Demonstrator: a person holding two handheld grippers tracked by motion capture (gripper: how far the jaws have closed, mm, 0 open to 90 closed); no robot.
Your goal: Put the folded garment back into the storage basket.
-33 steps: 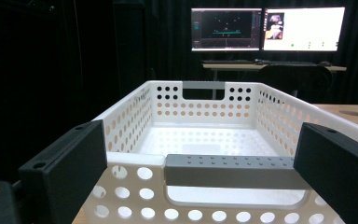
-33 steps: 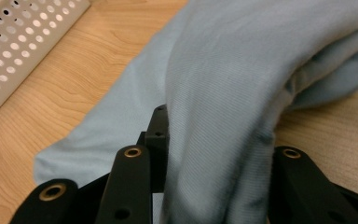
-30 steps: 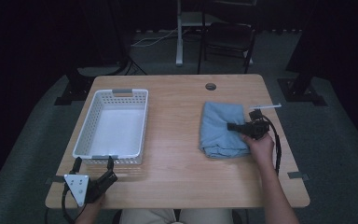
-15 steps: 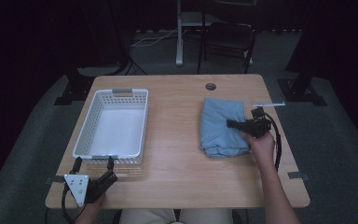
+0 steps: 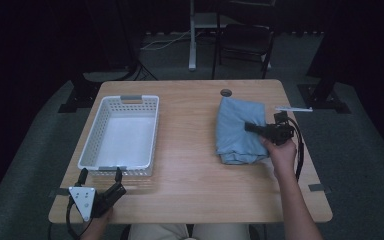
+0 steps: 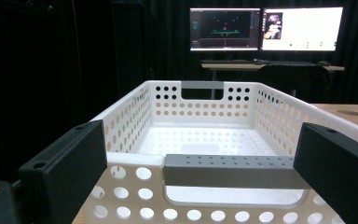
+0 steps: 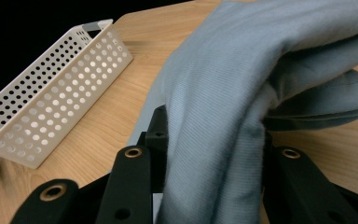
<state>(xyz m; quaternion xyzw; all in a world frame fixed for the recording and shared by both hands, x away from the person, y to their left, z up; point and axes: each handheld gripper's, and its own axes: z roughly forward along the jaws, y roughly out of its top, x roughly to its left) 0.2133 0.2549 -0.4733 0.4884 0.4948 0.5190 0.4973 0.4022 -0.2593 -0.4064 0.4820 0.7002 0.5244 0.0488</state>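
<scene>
- Little has shifted since the earlier frames: our right claw has lifted slightly with its fold of cloth, while our left claw sits where it was at the bench's near left corner.
- We have the right claw clamped on a bunched fold of the light blue folded cotton cloth, which lies on the right half of the bench; the right gripper view shows fabric squeezed between the black jaws.
- Our left claw stands wide with nothing in it, aimed at the near grey handle of the white perforated plastic basket.
- We judge the job as barely begun: the cloth is gripped and starting to rise, yet most of it rests on the wood, and the basket is bare inside. Carrying the cloth across and dropping it in remains.
- Pale wooden bench with a round cable hole; dark room, grey carpet, a chair beyond, lit monitors behind.
</scene>
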